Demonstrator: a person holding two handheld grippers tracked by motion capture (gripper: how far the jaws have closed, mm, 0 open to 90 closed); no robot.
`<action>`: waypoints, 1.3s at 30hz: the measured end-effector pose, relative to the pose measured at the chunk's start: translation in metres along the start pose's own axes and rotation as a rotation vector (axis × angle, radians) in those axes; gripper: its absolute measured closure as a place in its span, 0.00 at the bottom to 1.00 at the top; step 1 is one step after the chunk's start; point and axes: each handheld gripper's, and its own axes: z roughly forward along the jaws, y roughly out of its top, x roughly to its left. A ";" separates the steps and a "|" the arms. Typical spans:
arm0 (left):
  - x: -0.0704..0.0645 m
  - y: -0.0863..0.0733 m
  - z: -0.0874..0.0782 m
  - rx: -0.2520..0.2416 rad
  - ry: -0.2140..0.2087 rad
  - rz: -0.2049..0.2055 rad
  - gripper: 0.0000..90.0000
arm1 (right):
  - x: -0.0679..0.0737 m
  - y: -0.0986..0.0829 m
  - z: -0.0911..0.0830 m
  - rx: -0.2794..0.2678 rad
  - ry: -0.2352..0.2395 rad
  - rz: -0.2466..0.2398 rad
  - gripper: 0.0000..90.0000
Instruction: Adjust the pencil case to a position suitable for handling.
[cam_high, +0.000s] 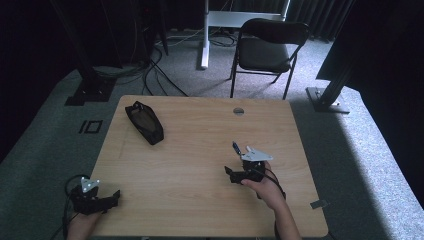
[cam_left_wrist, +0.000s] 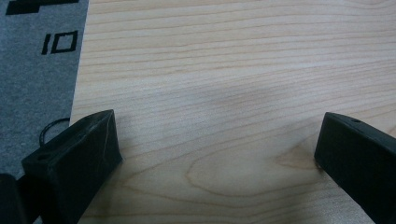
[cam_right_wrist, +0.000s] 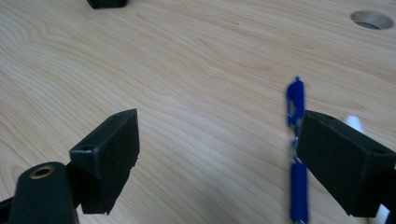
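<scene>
- Pale wooden table (cam_high: 200, 150) lies under both my grippers.
- My right gripper (cam_right_wrist: 217, 154) is spread wide; a blue pen (cam_right_wrist: 295, 140) lies against its right jaw.
- My left gripper (cam_left_wrist: 217, 149) gapes over bare wood.
- A black pouch (cam_high: 144, 122) lies far ahead.

Wooden table (cam_high: 200, 165) carries a black pouch (cam_high: 144, 122), perhaps a blue pen (cam_right_wrist: 297, 154).

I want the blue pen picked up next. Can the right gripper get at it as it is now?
Probably yes. The right gripper is open and the blue pen lies on the table just inside its right finger, with nothing between them. A small shift to centre it should do.
</scene>
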 end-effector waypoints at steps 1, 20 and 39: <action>0.000 0.000 0.000 0.000 0.000 0.000 0.00 | 0.002 0.002 0.002 -0.003 0.006 0.003 0.15; 0.000 0.000 0.000 0.000 0.000 0.000 0.00 | 0.043 0.027 0.042 -0.012 0.082 -0.059 0.15; 0.000 0.000 0.000 0.000 0.000 0.000 0.00 | 0.073 0.047 0.072 -0.014 0.125 -0.097 0.15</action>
